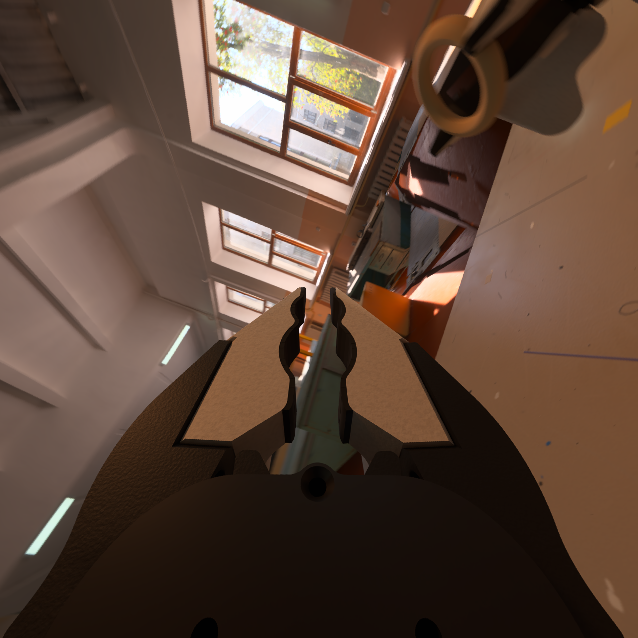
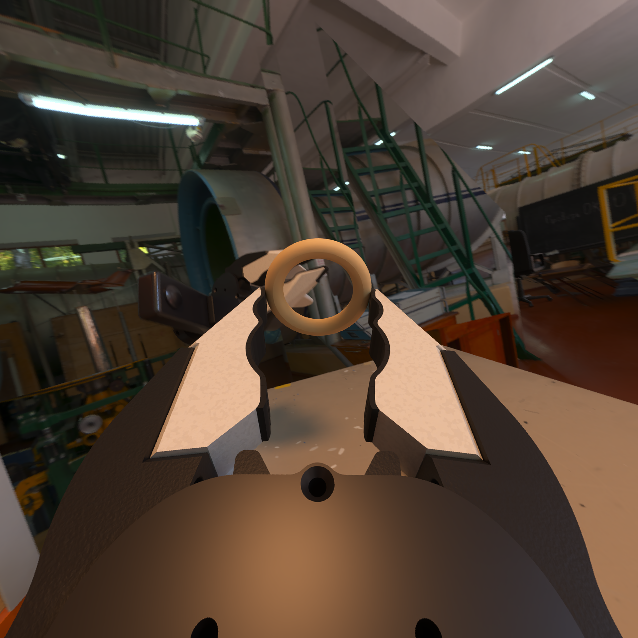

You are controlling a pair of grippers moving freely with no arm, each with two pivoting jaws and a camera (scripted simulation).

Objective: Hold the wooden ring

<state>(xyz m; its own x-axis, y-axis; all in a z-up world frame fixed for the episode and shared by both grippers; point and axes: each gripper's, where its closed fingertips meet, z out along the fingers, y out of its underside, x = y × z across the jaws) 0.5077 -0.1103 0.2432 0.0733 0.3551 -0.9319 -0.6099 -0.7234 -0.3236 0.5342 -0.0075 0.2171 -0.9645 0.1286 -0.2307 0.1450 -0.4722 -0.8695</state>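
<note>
The wooden ring point(image 2: 317, 326) is a tan torus held upright between the fingertips of my right gripper point(image 2: 317, 293), above the table. The jaws press on its left and right sides. In the left wrist view the ring point(image 1: 450, 123) hangs at the top right, clamped by the right gripper point(image 1: 452, 96). My left gripper point(image 1: 318, 293) has its fingers nearly together with nothing between them. It points past the ring, which lies well off to its upper right. In the right wrist view the left gripper point(image 2: 312, 284) shows just behind the ring, partly through its hole.
A tan, speckled table point(image 2: 518, 431) lies under the right gripper and runs along the right side of the left wrist view point(image 1: 552, 310). Beyond it is a large hall with windows, green stairs and machinery, all far off.
</note>
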